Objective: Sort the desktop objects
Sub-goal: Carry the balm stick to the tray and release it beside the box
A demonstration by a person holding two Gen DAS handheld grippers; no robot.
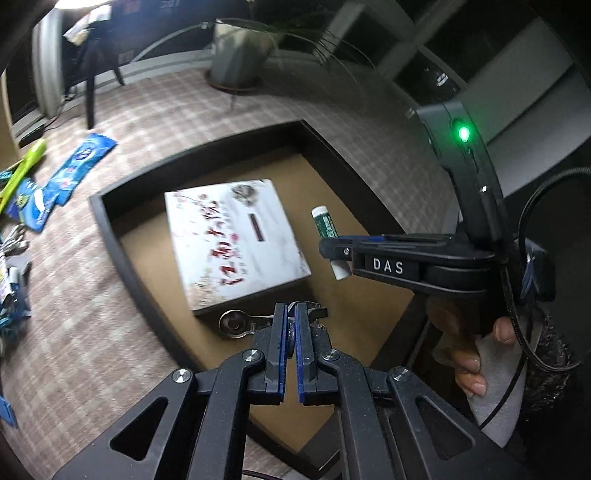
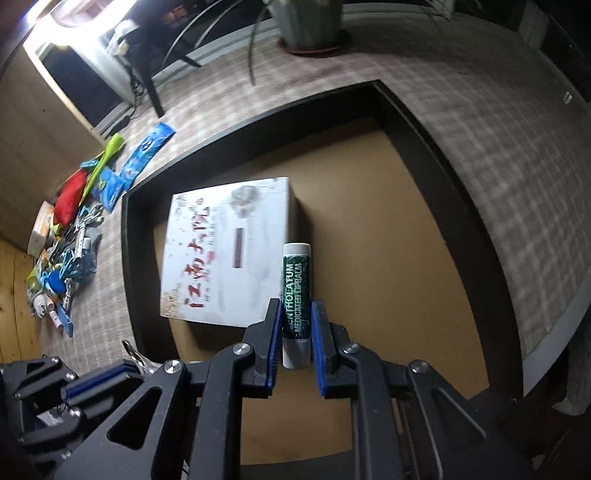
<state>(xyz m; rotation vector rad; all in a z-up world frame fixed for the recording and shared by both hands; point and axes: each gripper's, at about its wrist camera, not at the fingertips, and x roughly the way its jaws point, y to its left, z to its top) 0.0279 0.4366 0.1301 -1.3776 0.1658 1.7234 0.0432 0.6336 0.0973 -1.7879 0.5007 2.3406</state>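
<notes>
A dark-rimmed tray [image 1: 110, 236] with a brown floor lies on the checked tablecloth; it also shows in the right wrist view [image 2: 436, 133]. A white box with red writing [image 1: 232, 240] [image 2: 225, 251] lies in it. My left gripper [image 1: 291, 314] is shut on a metal wrench [image 1: 236, 324], held low over the tray's near part. My right gripper [image 2: 295, 310] is shut on a green and white lip balm tube [image 2: 295, 295], held above the tray beside the box. The tube [image 1: 325, 223] and right gripper [image 1: 334, 251] also show in the left wrist view.
A pile of small objects [image 2: 70, 251] lies on the cloth left of the tray, with blue packets [image 1: 79, 166], a green stick [image 2: 103, 162] and a red pouch [image 2: 70, 201]. A potted plant [image 2: 306, 22] stands at the far edge.
</notes>
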